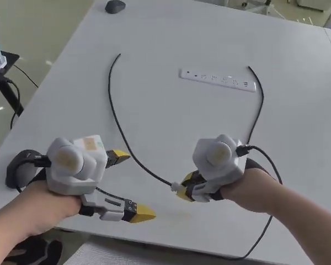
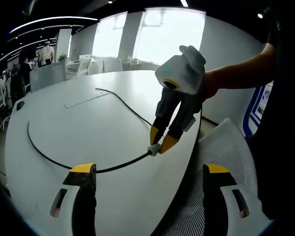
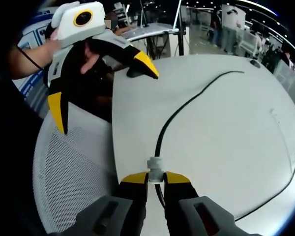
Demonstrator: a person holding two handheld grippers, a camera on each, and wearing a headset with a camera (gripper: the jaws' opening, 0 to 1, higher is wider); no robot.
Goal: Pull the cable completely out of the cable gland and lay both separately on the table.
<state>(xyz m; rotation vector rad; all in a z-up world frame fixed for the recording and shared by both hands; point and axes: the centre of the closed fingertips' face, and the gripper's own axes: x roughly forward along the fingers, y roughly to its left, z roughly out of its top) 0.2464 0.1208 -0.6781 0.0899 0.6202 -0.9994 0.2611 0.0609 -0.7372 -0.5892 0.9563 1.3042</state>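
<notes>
Right hand-held gripper (image 3: 156, 178) is clamped on the cable gland (image 3: 155, 164), near the table (image 1: 209, 33) edge. The cable (image 1: 113, 110) trails away across the table. Left hand-held gripper (image 1: 135, 185) has jaws wide apart, holding nothing. Risk: w/o a grip on the cable, pulling just drags both along. Gland's small, could slip & drop off the edge.

Large white rounded-edge tabletop (image 1: 171, 38), matt. Pale beige floor (image 1: 38, 27) beyond its left edge. White mesh chair (image 3: 73, 162) at near edge. Tall bright windows (image 2: 172, 34) behind (strong daylight); curved ceiling light strips (image 2: 49, 19) overhead.
</notes>
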